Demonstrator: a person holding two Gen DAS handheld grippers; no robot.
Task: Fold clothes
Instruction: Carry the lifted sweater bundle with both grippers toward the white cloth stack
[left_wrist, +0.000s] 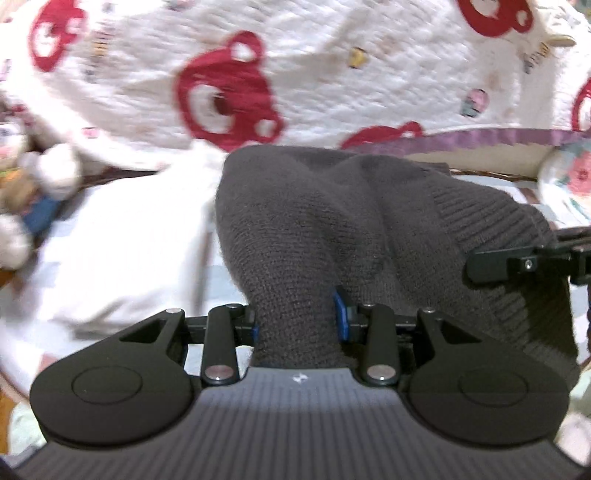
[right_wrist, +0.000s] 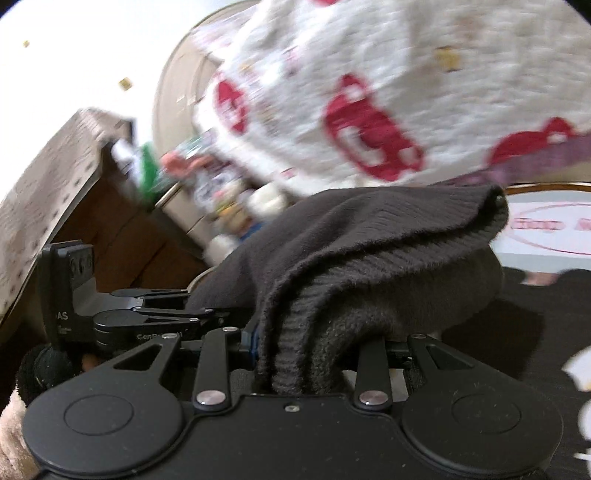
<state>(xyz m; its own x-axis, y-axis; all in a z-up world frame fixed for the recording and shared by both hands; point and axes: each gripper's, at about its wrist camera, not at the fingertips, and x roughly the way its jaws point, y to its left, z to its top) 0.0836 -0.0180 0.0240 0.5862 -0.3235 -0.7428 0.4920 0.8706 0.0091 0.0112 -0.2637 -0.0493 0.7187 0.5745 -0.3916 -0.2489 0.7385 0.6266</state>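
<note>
A dark grey knitted garment (left_wrist: 332, 229) with a ribbed hem is lifted off the bed. My left gripper (left_wrist: 297, 321) is shut on a bunched fold of it, with the blue pads pressing both sides of the cloth. In the right wrist view the same grey knit (right_wrist: 369, 258) drapes over my right gripper (right_wrist: 321, 347), whose jaws are shut on a thick roll of the ribbed edge. The right gripper's finger (left_wrist: 495, 264) shows at the right edge of the left wrist view. The left gripper's body (right_wrist: 122, 314) shows at the left of the right wrist view.
A white quilt with red bear prints (left_wrist: 258, 74) fills the background. A white cloth (left_wrist: 122, 251) lies to the left, beside a plush toy (left_wrist: 33, 199). A flowered pillow (left_wrist: 569, 181) sits at right. Brown wooden furniture (right_wrist: 122, 229) and a patterned cloth (right_wrist: 44, 184) are at left.
</note>
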